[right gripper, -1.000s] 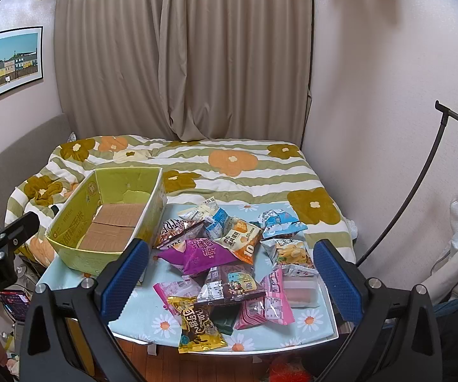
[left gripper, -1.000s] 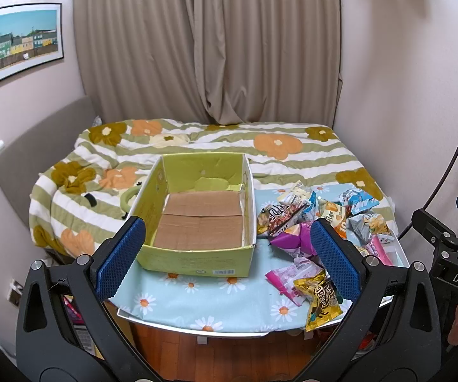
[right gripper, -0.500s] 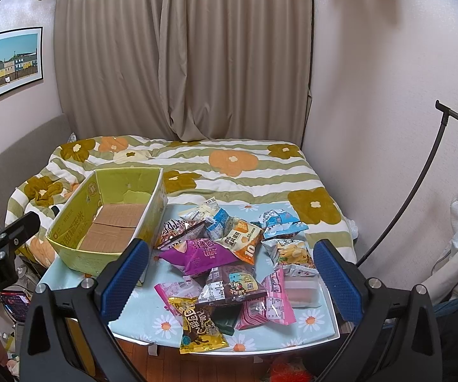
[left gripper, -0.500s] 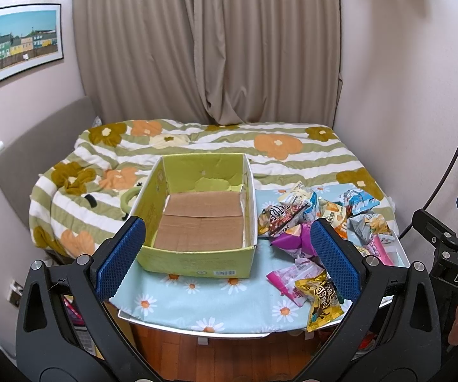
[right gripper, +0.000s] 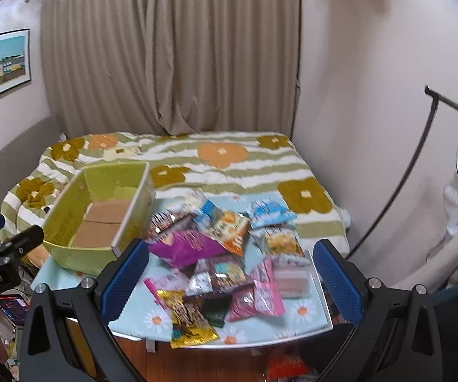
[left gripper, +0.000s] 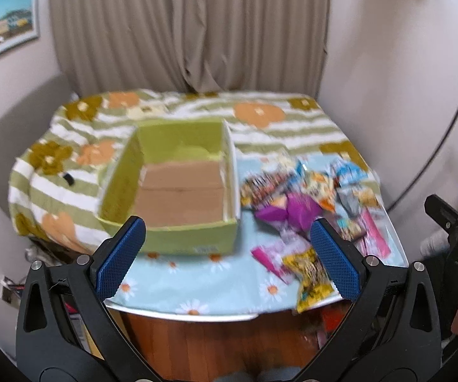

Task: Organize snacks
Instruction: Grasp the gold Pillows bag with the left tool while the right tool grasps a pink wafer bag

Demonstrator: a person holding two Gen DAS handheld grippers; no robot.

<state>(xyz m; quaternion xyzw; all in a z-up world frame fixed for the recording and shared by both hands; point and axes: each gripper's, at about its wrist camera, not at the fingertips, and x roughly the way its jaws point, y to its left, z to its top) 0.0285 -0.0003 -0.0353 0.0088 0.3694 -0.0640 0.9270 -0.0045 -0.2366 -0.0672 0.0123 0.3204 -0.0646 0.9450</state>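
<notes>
Left wrist view: the left hand-held gripper (left gripper: 227, 254) hangs at the bottom of the frame, its blue pads spread wide and grasping nothing. Just above centre, the green box (left gripper: 178, 191) sits on the daisy-print surface (left gripper: 197, 283), brown cardboard showing inside. The snacks (left gripper: 305, 203) lie heaped at centre right, beside the box. In the right wrist view, the right hand-held gripper (right gripper: 230, 278) is likewise released, framing the snack pile (right gripper: 225, 254) at lower centre.

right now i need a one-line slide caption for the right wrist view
Open right hand-held gripper faces a pile of snack packets on a daisy-print table, beside an empty green box.
</notes>
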